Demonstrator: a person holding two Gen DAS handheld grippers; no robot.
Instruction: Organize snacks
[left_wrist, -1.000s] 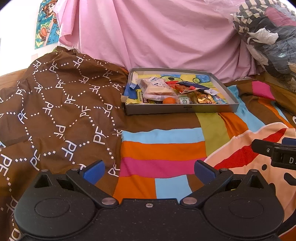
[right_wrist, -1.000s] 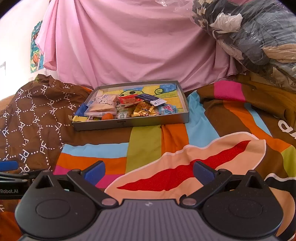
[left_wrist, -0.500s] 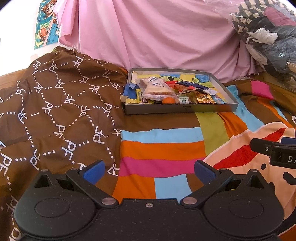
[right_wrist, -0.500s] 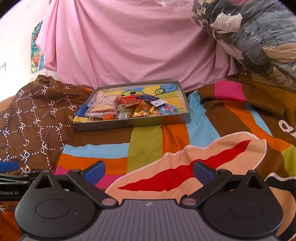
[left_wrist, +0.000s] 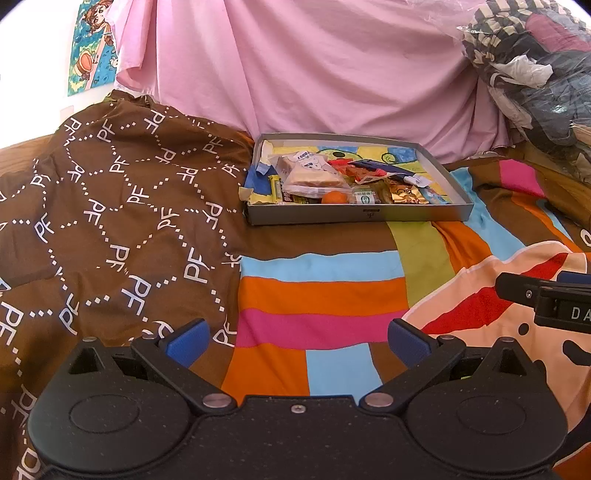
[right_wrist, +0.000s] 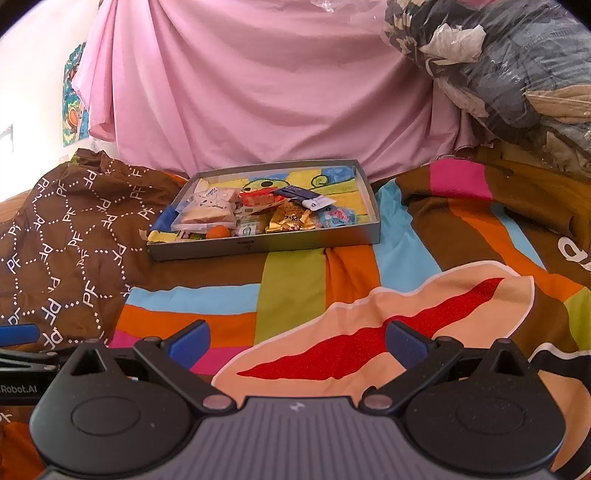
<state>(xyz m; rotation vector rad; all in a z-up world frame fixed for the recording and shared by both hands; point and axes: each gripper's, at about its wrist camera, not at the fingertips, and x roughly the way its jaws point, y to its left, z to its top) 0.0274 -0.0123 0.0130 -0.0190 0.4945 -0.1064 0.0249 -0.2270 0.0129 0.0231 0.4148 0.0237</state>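
Both grippers hang empty, left gripper (left_wrist: 298, 341) and right gripper (right_wrist: 297, 341) spread wide above the striped blanket (left_wrist: 321, 295), well short of the grey tray (right_wrist: 266, 244) heaped with snacks (right_wrist: 258, 212) against the pink sheet (right_wrist: 258, 85). Nothing blocks the way. Only the right view reads "Robot.AI"; the brown cloth (left_wrist: 110, 206) repeats "PF".

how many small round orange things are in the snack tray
1: the orange ball sits against the tray's near wall, just in front of the bagged sandwich. Others could be buried under the wrappers.
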